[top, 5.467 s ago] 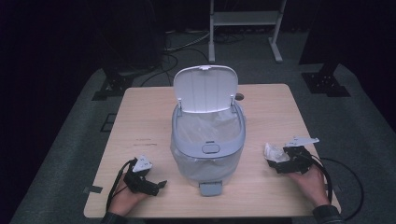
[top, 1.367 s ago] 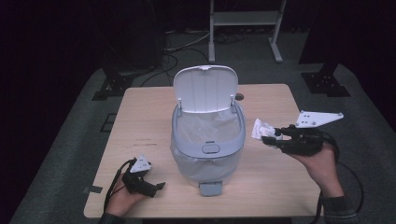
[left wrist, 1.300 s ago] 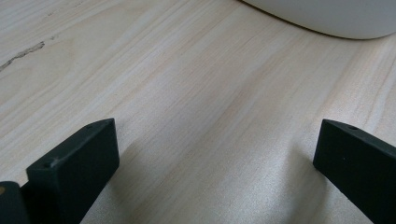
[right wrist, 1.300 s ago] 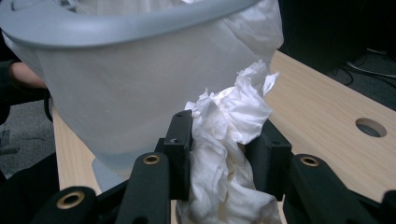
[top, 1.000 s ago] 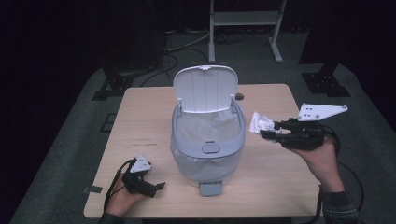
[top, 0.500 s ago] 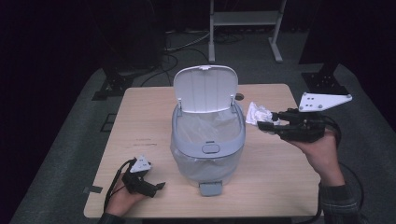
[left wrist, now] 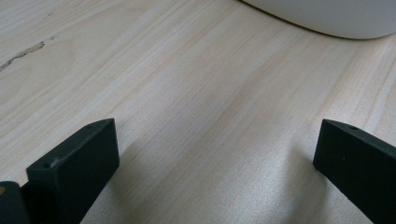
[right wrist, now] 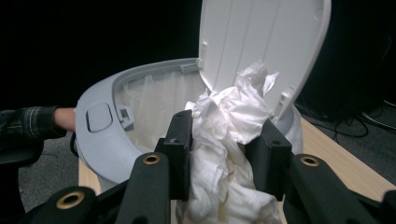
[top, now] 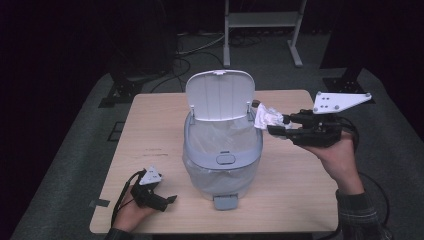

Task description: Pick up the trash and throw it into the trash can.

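The right gripper (top: 272,128) is clamped on a crumpled white tissue (right wrist: 229,140) and has risen from the table (top: 150,130) to the rim of the open bin (top: 222,150), so dropping it in looks close. The left gripper (top: 160,197) rests wide open, empty, on the table. The bin's inside is hard to make out.
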`<state>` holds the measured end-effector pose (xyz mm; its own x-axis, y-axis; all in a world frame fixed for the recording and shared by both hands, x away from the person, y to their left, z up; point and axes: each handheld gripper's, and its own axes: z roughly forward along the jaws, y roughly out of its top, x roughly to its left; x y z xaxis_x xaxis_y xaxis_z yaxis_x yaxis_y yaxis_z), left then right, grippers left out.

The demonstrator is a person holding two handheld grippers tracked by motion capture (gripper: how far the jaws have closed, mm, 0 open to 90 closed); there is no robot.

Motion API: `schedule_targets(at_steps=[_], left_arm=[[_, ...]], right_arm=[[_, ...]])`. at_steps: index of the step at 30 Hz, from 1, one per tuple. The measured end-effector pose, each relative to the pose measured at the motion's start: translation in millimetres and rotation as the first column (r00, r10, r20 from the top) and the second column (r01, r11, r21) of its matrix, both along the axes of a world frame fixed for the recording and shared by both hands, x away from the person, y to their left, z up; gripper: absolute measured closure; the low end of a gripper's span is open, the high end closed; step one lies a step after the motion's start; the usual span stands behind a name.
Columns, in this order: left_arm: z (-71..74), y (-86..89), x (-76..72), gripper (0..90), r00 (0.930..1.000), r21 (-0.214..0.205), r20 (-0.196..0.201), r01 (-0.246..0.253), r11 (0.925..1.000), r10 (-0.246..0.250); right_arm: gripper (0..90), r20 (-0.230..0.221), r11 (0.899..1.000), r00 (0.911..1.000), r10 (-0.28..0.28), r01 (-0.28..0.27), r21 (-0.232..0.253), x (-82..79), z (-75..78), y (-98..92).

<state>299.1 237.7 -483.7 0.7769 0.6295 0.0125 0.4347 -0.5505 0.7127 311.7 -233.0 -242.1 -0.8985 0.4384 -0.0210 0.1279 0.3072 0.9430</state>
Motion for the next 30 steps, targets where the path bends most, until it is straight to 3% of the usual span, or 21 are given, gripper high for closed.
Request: schedule_targets(at_steps=[9,17,30], left_arm=[[0.0,0.0,0.0,0.0,1.0000,0.000,0.000,0.000,1.0000,0.000],[0.0,0.0,0.0,0.0,1.0000,0.000,0.000,0.000,1.0000,0.000],[0.0,-0.1,0.7,0.0,1.0000,0.000,0.001,0.001,1.0000,-0.001]], right_arm=[[62.9,0.009,0.999,0.9992,0.038,-0.038,0.012,1.9,11.7,15.4],[62.9,0.013,0.998,0.9980,0.062,-0.061,-0.009,6.8,18.8,31.9],[62.9,0.003,0.995,0.9950,0.100,-0.100,-0.021,19.2,22.5,59.9]])
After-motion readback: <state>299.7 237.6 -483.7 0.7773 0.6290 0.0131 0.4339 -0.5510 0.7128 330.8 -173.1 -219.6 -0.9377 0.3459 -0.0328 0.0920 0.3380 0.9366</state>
